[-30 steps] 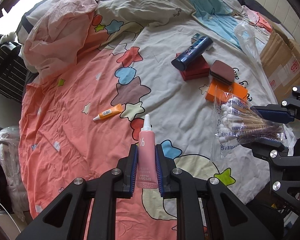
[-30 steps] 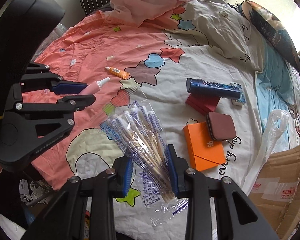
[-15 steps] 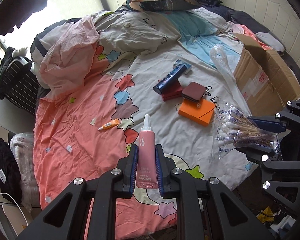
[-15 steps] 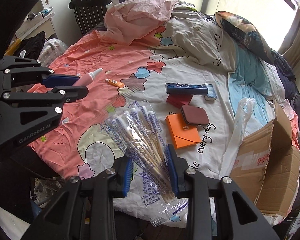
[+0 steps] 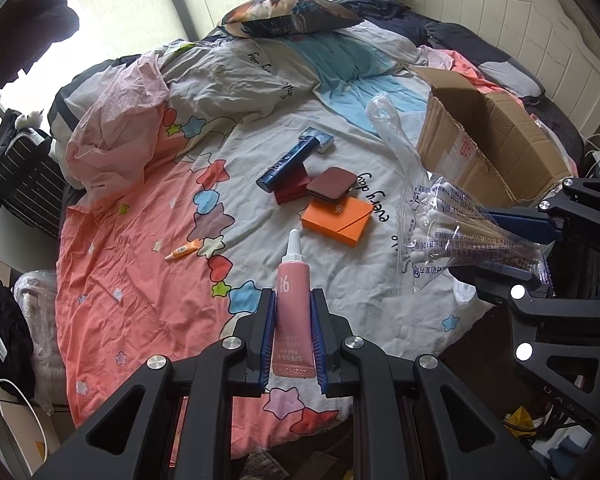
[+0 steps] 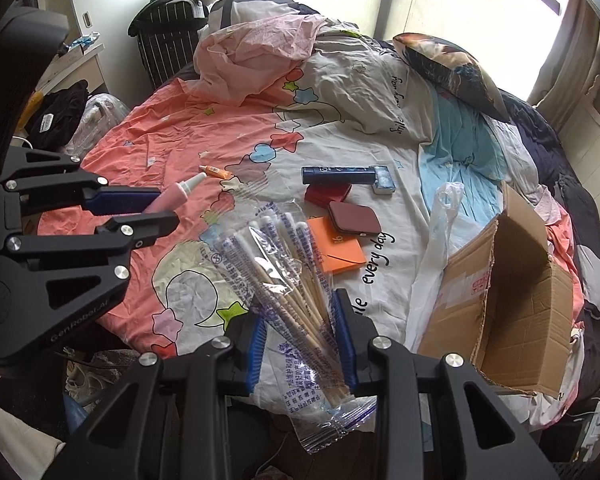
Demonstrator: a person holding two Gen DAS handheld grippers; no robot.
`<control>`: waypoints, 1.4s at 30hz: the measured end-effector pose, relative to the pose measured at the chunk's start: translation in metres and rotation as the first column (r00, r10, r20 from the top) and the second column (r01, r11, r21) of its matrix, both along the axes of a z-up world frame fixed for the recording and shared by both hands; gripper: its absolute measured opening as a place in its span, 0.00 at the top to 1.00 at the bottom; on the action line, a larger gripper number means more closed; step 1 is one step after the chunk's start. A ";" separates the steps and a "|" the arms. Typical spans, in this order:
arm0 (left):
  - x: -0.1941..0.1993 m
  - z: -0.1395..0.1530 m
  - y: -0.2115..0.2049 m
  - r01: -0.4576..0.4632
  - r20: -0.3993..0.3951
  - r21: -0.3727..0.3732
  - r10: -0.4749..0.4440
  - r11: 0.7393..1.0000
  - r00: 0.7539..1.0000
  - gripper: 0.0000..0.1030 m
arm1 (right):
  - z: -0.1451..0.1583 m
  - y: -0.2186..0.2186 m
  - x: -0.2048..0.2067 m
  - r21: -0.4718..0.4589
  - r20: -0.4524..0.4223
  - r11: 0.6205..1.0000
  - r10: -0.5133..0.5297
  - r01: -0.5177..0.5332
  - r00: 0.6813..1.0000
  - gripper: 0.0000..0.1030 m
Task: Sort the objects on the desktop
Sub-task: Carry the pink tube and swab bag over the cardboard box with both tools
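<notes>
The left gripper [image 5: 293, 300] clamps a pink tube [image 5: 293, 312] printed "SPF50+ PA+++". At three o'clock, the right gripper [image 6: 300, 308] pinches a clear bag of cotton swabs [image 6: 284, 276]. Beyond, on the bedspread [image 5: 140, 300] at twelve o'clock, lie an orange box [image 5: 338, 220], maroon case [image 5: 332, 184] and blue tube [image 5: 286, 164]. A cardboard box [image 5: 496, 148] sits at two o'clock.

Crinkled glossy plastic swab bag [image 6: 284, 280], smooth pink plastic tube [image 5: 293, 308], corrugated cardboard box [image 6: 512, 288], wrinkled cloth bedsheet [image 5: 140, 280]
</notes>
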State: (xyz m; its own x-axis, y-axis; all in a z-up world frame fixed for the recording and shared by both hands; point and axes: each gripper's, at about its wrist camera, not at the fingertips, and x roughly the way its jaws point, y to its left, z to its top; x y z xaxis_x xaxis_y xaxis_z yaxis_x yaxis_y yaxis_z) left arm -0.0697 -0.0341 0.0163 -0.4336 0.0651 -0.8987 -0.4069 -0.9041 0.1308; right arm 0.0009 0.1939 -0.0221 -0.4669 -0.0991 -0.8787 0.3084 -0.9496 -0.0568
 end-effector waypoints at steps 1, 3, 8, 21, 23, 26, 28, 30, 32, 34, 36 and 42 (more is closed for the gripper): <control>0.001 -0.013 0.026 0.005 0.001 -0.001 -0.005 1.000 1.000 0.83 | 0.001 0.004 0.002 -0.002 -0.003 1.000 -0.006 0.006 1.000 0.71; 0.012 -0.027 0.073 0.015 0.003 -0.003 -0.015 1.000 1.000 0.83 | 0.003 0.012 0.005 -0.006 -0.008 1.000 -0.018 0.018 1.000 0.71; 0.046 -0.024 0.158 0.065 0.005 0.004 -0.065 0.998 0.998 0.83 | 0.004 0.038 0.011 -0.013 -0.010 0.998 -0.058 0.058 0.998 0.71; 0.046 -0.023 0.251 0.192 -0.025 0.001 -0.192 0.981 0.981 0.83 | -0.001 0.105 0.020 0.012 -0.010 0.984 -0.179 0.179 0.984 0.71; 0.052 -0.024 0.271 0.220 -0.033 0.000 -0.220 0.975 0.975 0.83 | -0.001 0.118 0.022 0.023 -0.015 0.978 -0.206 0.206 0.979 0.71; 0.054 -0.027 0.297 0.261 -0.036 -0.005 -0.261 0.965 0.965 0.83 | -0.003 0.139 0.024 0.027 -0.013 0.969 -0.244 0.244 0.970 0.71; 0.055 -0.030 0.318 0.279 -0.032 -0.007 -0.279 0.960 0.960 0.83 | -0.005 0.152 0.026 0.034 -0.012 0.963 -0.268 0.268 0.963 0.71; 0.055 -0.033 0.335 0.293 -0.030 -0.004 -0.293 0.956 0.956 0.83 | -0.008 0.164 0.027 0.035 -0.008 0.957 -0.288 0.288 0.958 0.71; 0.056 -0.035 0.349 0.305 -0.020 0.009 -0.305 0.952 0.952 0.83 | -0.011 0.175 0.028 0.038 -0.007 0.951 -0.306 0.306 0.952 0.71; 0.056 -0.038 0.363 0.321 -0.020 0.003 -0.321 0.947 0.947 0.83 | -0.014 0.186 0.029 0.041 -0.008 0.945 -0.325 0.326 0.946 0.71; 0.055 -0.041 0.374 0.336 -0.017 0.002 -0.336 0.942 0.942 0.83 | -0.018 0.195 0.030 0.041 -0.002 0.940 -0.340 0.340 0.940 0.71; 0.041 -0.043 0.405 0.348 -0.015 0.013 -0.348 0.937 0.937 0.83 | -0.027 0.218 0.030 0.033 0.010 0.930 -0.368 0.367 0.930 0.71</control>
State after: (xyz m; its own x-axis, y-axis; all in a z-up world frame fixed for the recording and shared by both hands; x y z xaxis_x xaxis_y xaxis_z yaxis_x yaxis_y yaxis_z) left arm -0.0284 0.3708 -0.0264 -0.3924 0.2280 -0.8911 -0.6951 -0.7080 0.1249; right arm 0.0309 0.4116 -0.0488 -0.4516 0.1030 -0.8862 -0.0608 -0.9946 -0.0846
